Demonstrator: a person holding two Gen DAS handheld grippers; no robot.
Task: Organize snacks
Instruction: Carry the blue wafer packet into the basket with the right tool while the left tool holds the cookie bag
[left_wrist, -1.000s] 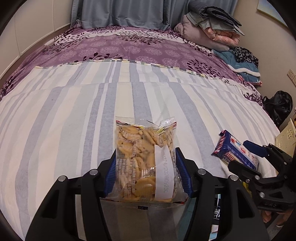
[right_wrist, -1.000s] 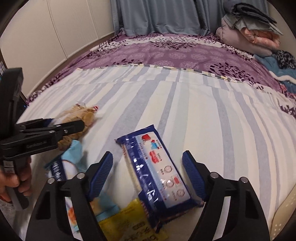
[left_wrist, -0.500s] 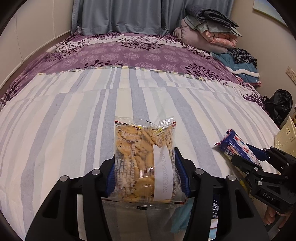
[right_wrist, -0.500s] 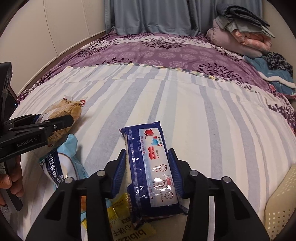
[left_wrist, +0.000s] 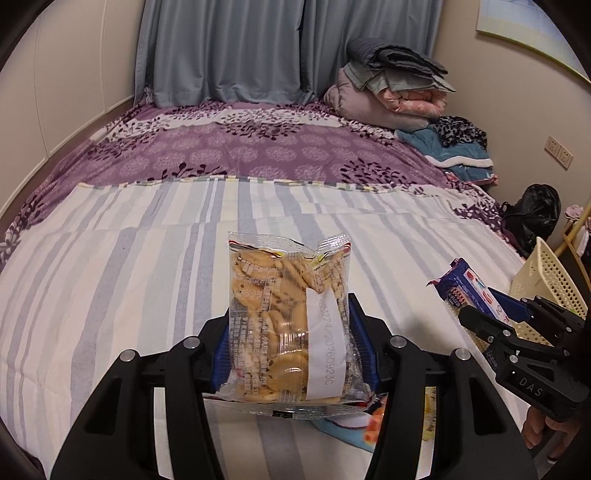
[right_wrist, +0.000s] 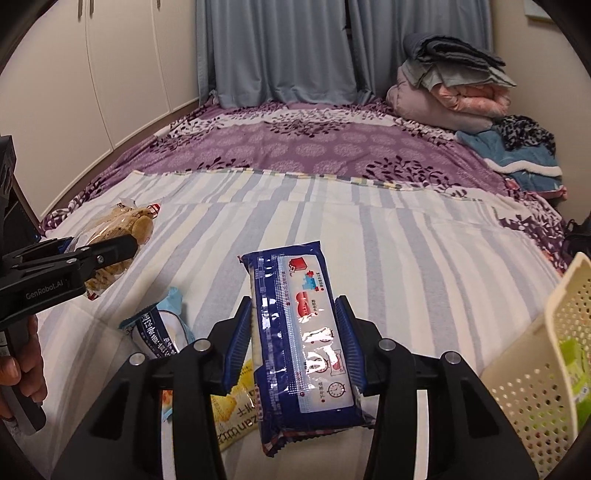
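Note:
My left gripper (left_wrist: 290, 332) is shut on a clear bag of small cookies (left_wrist: 288, 314) and holds it above the striped bed (left_wrist: 110, 266). The bag also shows at the left of the right wrist view (right_wrist: 118, 236). My right gripper (right_wrist: 295, 336) is shut on a blue cracker packet (right_wrist: 301, 339) and holds it lifted over the bed; the packet shows at the right of the left wrist view (left_wrist: 469, 288). A cream perforated basket (right_wrist: 535, 350) stands at the right, with a green packet (right_wrist: 580, 373) inside.
A light blue snack packet (right_wrist: 162, 325) and a yellow snack packet (right_wrist: 232, 413) lie on the bed below my grippers. Folded quilts (left_wrist: 388, 88) and clothes sit at the far right of the bed. A black bag (left_wrist: 535, 214) lies beside the bed.
My right gripper closed on the blue cracker packet and lifted it off the bed. My left gripper rose with the cookie bag. The basket came into view at the right.

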